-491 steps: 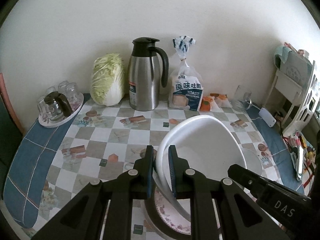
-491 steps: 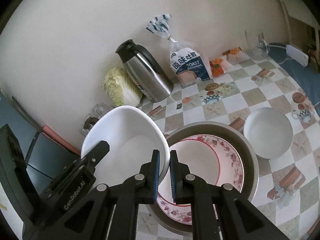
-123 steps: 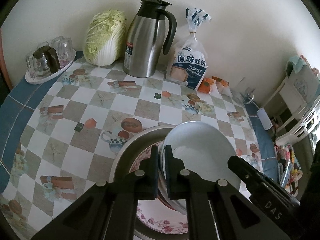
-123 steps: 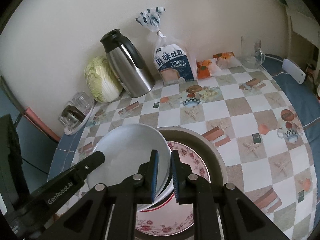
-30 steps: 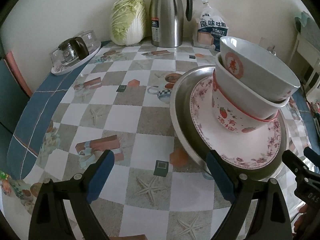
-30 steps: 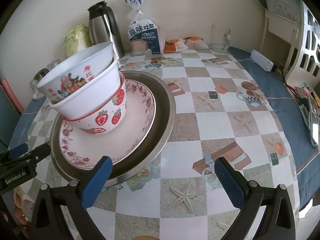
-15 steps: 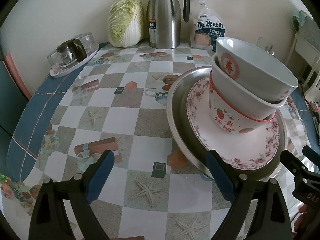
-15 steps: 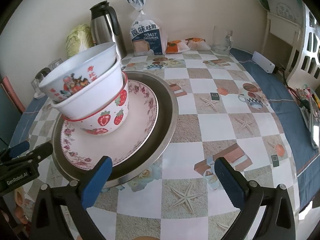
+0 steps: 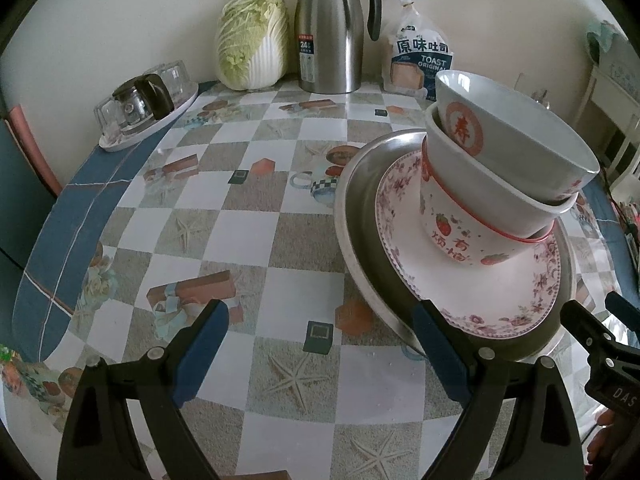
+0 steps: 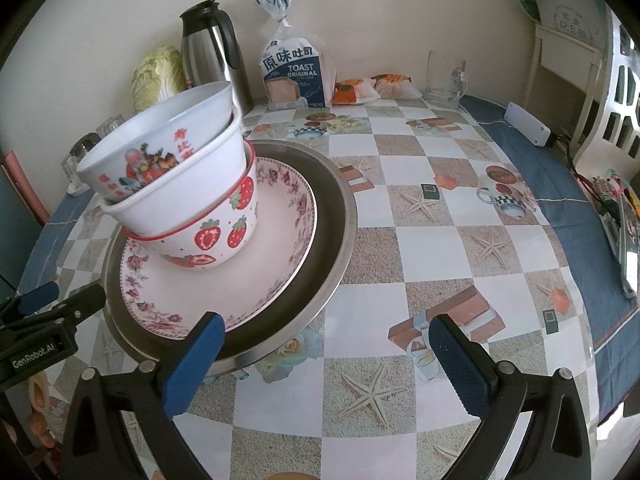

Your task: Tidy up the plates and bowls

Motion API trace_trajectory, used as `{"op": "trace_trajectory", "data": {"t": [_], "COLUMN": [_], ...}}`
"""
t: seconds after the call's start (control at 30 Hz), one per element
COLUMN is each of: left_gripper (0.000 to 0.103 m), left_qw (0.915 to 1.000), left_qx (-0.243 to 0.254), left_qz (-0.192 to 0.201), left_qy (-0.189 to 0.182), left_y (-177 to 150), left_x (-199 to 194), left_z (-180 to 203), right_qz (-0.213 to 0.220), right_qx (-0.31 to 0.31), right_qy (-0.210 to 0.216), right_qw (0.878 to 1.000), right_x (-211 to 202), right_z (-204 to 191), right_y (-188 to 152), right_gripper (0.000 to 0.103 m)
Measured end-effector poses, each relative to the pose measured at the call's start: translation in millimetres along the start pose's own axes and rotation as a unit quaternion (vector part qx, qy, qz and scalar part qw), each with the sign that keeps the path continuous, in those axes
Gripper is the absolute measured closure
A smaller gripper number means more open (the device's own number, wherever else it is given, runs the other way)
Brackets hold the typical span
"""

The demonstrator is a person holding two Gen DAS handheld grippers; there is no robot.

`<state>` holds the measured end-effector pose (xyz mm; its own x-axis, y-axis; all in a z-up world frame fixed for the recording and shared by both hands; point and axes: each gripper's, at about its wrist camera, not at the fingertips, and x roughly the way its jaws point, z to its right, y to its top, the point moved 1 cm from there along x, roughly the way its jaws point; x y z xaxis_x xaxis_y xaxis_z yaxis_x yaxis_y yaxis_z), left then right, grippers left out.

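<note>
The bowls [image 10: 176, 184] are sitting nested on the plate [image 10: 256, 268] in the pan [image 10: 336, 216]. Only the right view is showing the mug [image 10: 442, 80]. Both the left gripper [image 9: 320, 344] and right gripper [image 10: 326, 350] are gaping, empty, over bare tablecloth [image 9: 248, 240].

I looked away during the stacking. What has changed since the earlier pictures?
Both tools, left and right, let go of the white bowl and opened; it now tops the bowl stack on the floral plate. The metal tray stayed put.

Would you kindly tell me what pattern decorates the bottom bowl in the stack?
Red strawberries on white, with a red rim line, on the strawberry-print bottom bowl; clearest in the right wrist view.
</note>
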<state>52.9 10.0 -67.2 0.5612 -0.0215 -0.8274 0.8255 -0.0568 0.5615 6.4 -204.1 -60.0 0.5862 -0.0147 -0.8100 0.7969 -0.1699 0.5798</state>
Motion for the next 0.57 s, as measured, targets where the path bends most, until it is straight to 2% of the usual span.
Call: {"op": "trace_trajectory", "data": {"t": [0.4, 0.5, 0.57], "left_gripper": [0.010, 0.010, 0.010], "left_qw": [1.0000, 0.9999, 0.9999], "left_qx": [-0.004, -0.008, -0.011], "left_qz": [-0.004, 0.006, 0.008], "left_qy": [-0.001, 0.007, -0.001], "left_y": [-0.2, -1.9, -1.3], "left_x": [1.7, -1.1, -2.3], "left_z": [-1.4, -3.2, -4.1], "right_qz": [-0.002, -0.002, -0.002], "right_qx": [-0.001, -0.001, 0.000], "right_qy": [0.000, -0.001, 0.000], "right_qw": [1.000, 1.000, 1.000], "right_x": [1.2, 1.3, 1.2], "right_z": [-0.2, -0.3, -0.2], "right_y": [-1.0, -0.8, -0.6], "right_gripper": [0.000, 0.000, 0.000]}}
